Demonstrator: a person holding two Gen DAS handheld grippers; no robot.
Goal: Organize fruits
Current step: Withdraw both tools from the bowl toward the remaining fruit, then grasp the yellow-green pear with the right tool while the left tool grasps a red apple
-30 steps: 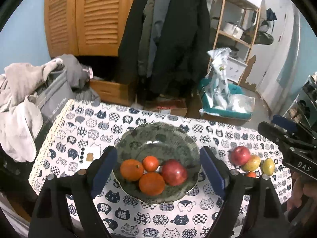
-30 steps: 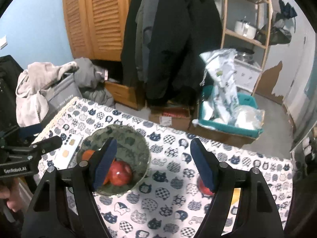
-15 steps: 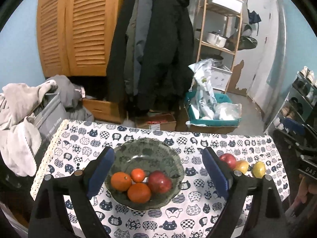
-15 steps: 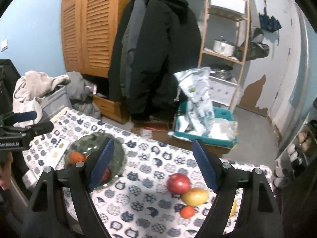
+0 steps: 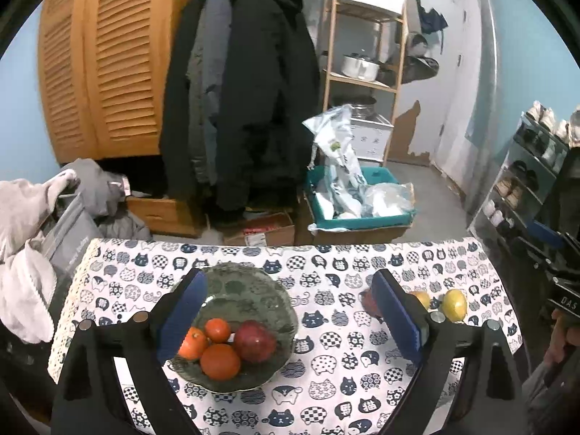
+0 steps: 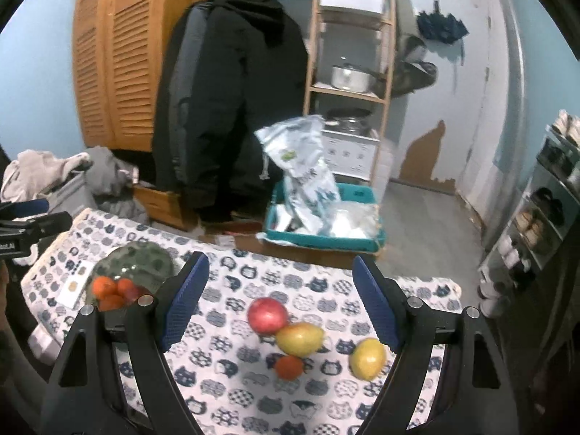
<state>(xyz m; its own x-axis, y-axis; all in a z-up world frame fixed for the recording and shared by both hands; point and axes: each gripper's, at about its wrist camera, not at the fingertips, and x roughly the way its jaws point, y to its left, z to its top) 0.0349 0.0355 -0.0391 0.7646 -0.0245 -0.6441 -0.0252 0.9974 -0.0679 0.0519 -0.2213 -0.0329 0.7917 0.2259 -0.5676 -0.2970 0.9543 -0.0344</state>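
- A table under a white cloth printed with cats [image 6: 232, 373] stands before hung coats and a wooden shelf.
- The dark green glass bowl [image 5: 250, 282] already holds three oranges and a red apple [image 5: 254, 340].
- The left gripper [image 5: 286, 317] frames the bowl; its jaws have just been opening, nothing between them.
- The right gripper [image 6: 279, 302] stands wide and empty above the loose red apple [image 6: 267, 314], yellow pear [image 6: 299, 338], small orange [image 6: 288, 367] and lemon [image 6: 367, 358].
- Likely next: lower around one loose fruit and close.

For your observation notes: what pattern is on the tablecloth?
The tablecloth is white with navy cat faces, clearest in the left wrist view.
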